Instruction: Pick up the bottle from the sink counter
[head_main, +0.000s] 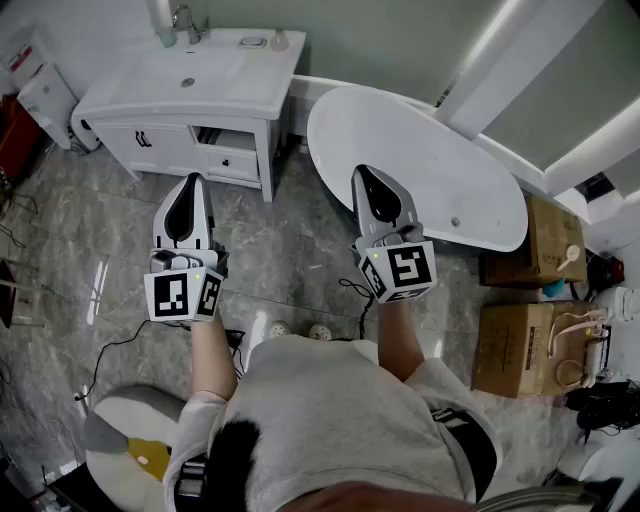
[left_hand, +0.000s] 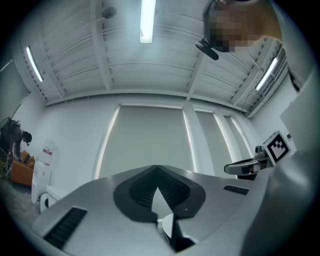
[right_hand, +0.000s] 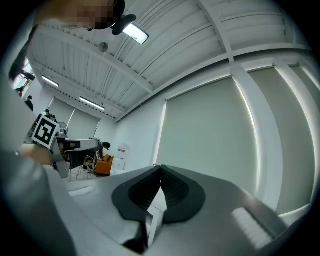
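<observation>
I hold my left hand-held gripper (head_main: 189, 182) at the middle left of the head view and my right hand-held gripper (head_main: 363, 172) just right of centre. Both hang over the grey marble floor (head_main: 290, 260), well apart from each other.

In the left gripper view the jaws of the left hand-held gripper (left_hand: 157, 170) are pressed together with nothing between them. They point up at a pale wall and a ceiling light (left_hand: 146, 20). The right hand-held gripper (right_hand: 160, 169) is likewise closed and empty in its own view.

The white sink worktop (head_main: 255, 70) sits in the upper left of the head view, well away from both hand-held grippers. What I take for the bottle (head_main: 163, 25) is a tall pale thing at the worktop's back edge, just beside the tap (head_main: 186, 20) and cut off by the frame's top. A smaller pale thing (head_main: 279, 40) stands near the back right corner, too small to tell. A white oval tub (head_main: 420, 160) fills the upper middle, and cardboard boxes (head_main: 515, 350) stand at the right edge.
</observation>
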